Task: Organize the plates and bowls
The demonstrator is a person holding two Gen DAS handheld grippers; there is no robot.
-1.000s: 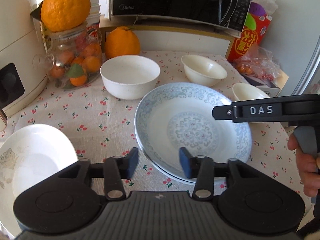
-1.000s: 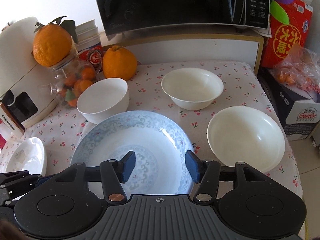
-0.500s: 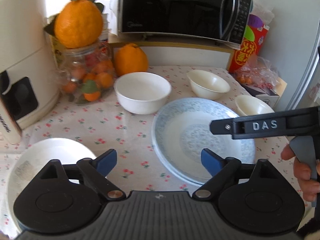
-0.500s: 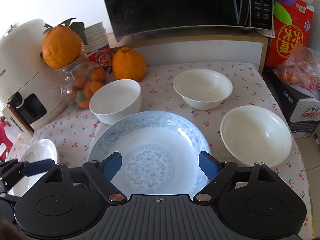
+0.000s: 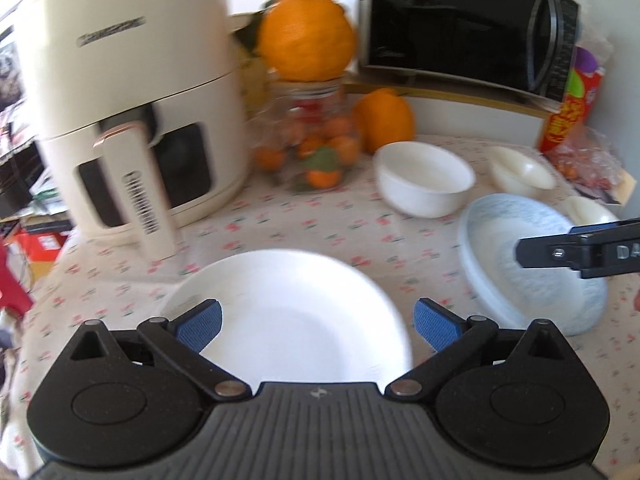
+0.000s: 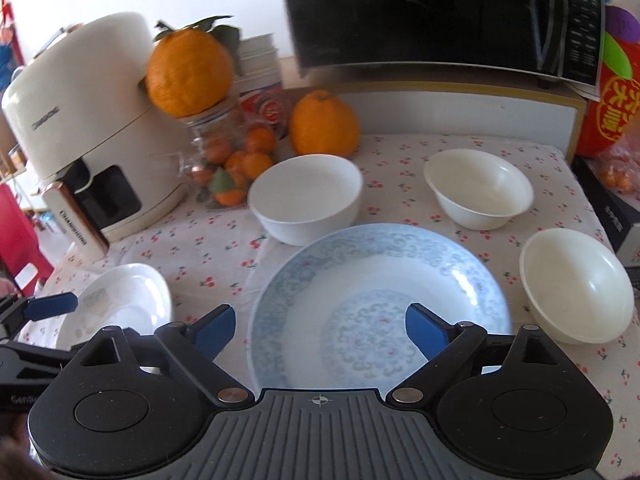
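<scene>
Both spread wide, nothing clamped: left hand-held gripper (image 5: 316, 320) over white plate (image 5: 292, 308), right hand-held gripper (image 6: 320, 328) over blue-patterned plate (image 6: 380, 292) mid-desk (image 6: 224, 236); three bowls behind: white bowl (image 6: 308, 196), cream bowl (image 6: 478, 186), second cream bowl (image 6: 576, 284) at right

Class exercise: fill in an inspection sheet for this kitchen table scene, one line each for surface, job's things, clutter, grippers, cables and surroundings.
Surface: cherry-print tablecloth.
Job's things: blue-patterned plate; white plate; white bowl; two cream bowls; all empty, none stacked.
Clutter: jar of small oranges with a large orange on top; second large orange.
Grippers: left gripper open over the white plate; right gripper open over the blue-patterned plate.
Cables: nothing seen.
Surroundings: air fryer, microwave.
</scene>
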